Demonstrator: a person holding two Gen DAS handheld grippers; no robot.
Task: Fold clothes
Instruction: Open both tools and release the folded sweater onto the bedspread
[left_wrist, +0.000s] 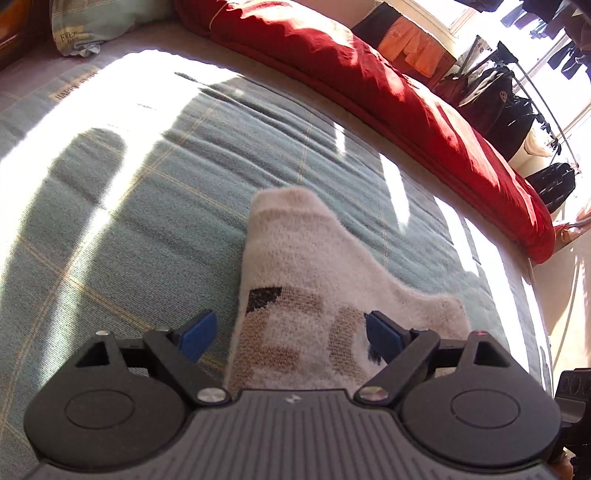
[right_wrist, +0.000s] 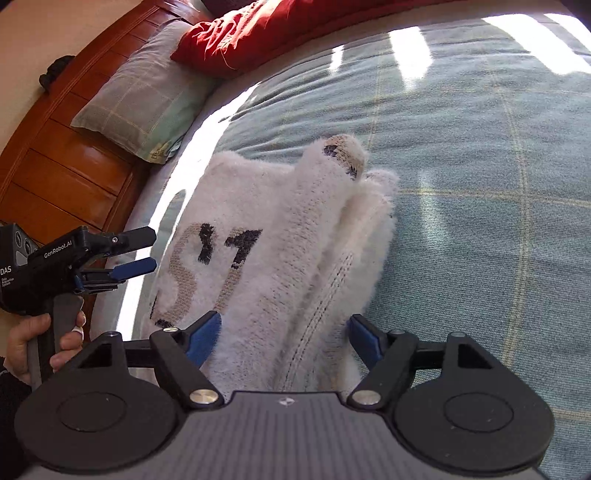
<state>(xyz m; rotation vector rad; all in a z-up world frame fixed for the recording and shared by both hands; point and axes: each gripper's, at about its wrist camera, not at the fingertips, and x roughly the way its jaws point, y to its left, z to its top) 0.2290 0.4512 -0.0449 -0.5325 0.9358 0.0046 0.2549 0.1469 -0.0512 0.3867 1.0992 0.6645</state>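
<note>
A white fuzzy knit garment (left_wrist: 314, 266) with a beige and black pattern lies folded on the teal checked bedspread (left_wrist: 129, 229). My left gripper (left_wrist: 291, 332) hovers open over its near end; the blue pads (left_wrist: 199, 332) stand wide, the left one clear of the fabric's edge. In the right wrist view the same garment (right_wrist: 266, 236) shows bunched folds along its right side. My right gripper (right_wrist: 284, 332) is open, with those folds between the pads and not pinched. The left gripper (right_wrist: 147, 251) is also seen there, open, at the bed's left edge, held by a hand (right_wrist: 33, 339).
A red duvet (left_wrist: 388, 92) is piled along the far side of the bed. A checked pillow (right_wrist: 140, 96) leans on the wooden headboard (right_wrist: 62, 166). A rack of dark clothes (left_wrist: 517, 92) stands by the window beyond the bed.
</note>
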